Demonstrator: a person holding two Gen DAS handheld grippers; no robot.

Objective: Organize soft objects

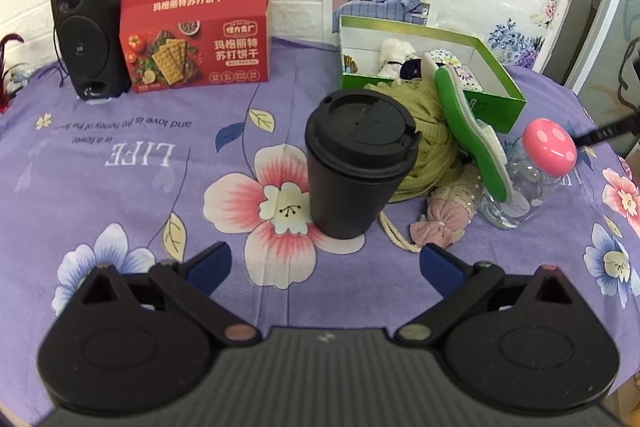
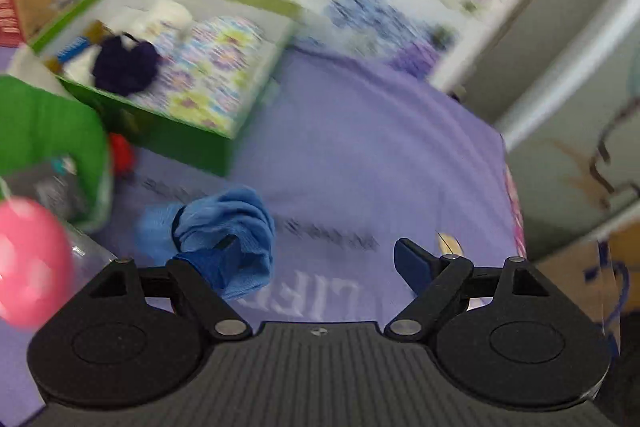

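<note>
A green box (image 1: 496, 75) with a white inside holds soft items: a white plush, a dark scrunchie and a floral pouch. It also shows in the right wrist view (image 2: 188, 143). A green slipper (image 1: 468, 123) leans on its front wall over an olive knit piece (image 1: 428, 147). A pink candy-shaped pouch (image 1: 448, 215) lies in front. A blue rolled sock (image 2: 228, 223) lies on the cloth by the left finger of my right gripper (image 2: 320, 263), which is open. My left gripper (image 1: 324, 263) is open and empty, just in front of a black lidded cup (image 1: 356, 167).
A clear jar with a pink mushroom lid (image 1: 532, 171) stands right of the slipper. A red cracker box (image 1: 196, 43) and a black speaker (image 1: 88, 35) stand at the back left. The purple floral tablecloth (image 1: 120, 187) covers the table. The right wrist view is motion-blurred.
</note>
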